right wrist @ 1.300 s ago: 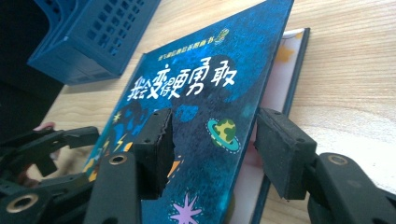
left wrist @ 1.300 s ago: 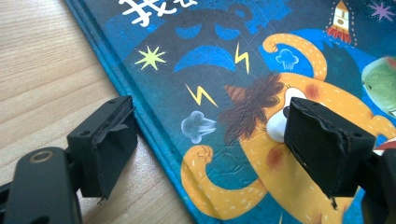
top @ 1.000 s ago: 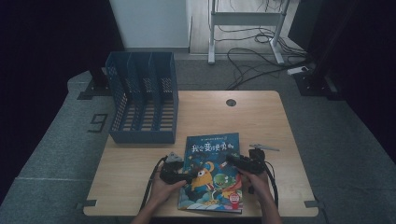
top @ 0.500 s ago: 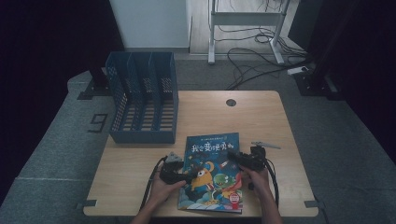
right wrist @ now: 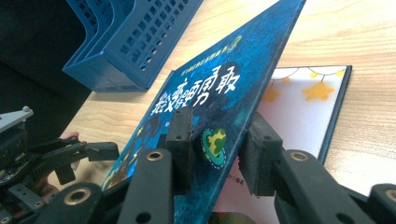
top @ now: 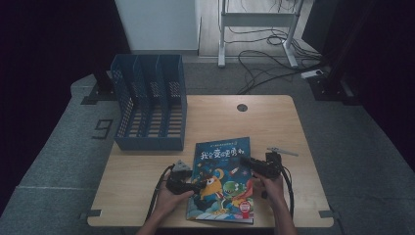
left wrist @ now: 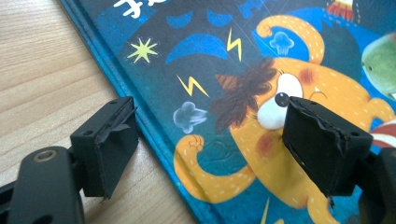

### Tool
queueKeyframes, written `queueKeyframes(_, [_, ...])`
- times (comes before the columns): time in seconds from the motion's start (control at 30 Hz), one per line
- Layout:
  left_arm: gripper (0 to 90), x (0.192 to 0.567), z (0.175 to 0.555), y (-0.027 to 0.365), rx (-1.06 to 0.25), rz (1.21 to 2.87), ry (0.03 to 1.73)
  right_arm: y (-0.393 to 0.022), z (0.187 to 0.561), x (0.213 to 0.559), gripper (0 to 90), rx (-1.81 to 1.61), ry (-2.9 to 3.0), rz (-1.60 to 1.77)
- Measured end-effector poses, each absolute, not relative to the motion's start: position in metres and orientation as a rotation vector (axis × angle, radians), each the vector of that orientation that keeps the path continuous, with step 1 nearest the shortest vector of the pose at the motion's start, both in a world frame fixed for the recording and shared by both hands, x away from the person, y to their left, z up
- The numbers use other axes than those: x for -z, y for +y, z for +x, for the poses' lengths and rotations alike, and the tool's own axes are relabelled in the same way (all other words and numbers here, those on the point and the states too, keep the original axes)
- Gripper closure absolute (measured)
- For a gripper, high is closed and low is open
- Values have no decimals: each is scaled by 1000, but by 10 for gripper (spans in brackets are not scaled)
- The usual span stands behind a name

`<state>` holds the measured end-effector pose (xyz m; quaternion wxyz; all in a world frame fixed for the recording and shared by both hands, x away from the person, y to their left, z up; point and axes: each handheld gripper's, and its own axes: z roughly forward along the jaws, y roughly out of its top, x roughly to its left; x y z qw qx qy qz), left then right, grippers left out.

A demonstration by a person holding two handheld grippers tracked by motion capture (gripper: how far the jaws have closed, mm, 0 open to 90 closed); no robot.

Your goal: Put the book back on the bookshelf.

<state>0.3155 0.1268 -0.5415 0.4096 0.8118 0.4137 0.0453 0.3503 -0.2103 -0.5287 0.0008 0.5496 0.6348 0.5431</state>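
Observation:
A blue picture book (top: 222,181) with an orange cartoon animal lies on the wooden table (top: 274,122) near its front edge. My left gripper (top: 195,186) rests at the book's left side, open. In the left gripper view its jaws (left wrist: 210,123) straddle the spine edge of the book (left wrist: 233,70) without touching it. My right gripper (top: 246,160) is at the book's right edge. Its jaws (right wrist: 219,126) have just been closing on either side of the raised front cover (right wrist: 219,84), and a gap still shows. A white page with stars (right wrist: 303,107) lies under the cover.
A blue mesh file rack (top: 149,107) with several slots stands at the table's back left, also seen as the rack (right wrist: 130,42) in the right gripper view. A round cable hole (top: 242,107) sits near the far edge. Bare wood stretches right of the rack.

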Motion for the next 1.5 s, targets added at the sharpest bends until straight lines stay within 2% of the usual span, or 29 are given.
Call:
queueKeyframes(0.37, [184,537,304,128,-137,2076,996,-211,346,520,698,-1753,1974,1685])
queueKeyframes(1.1, [186,534,279,130,-100,2118,929,-209,341,511,698,-1721,1971,1640])
queueKeyframes(1.5, [180,530,264,126,-129,2165,886,-211,342,513,698,-1727,1973,1646])
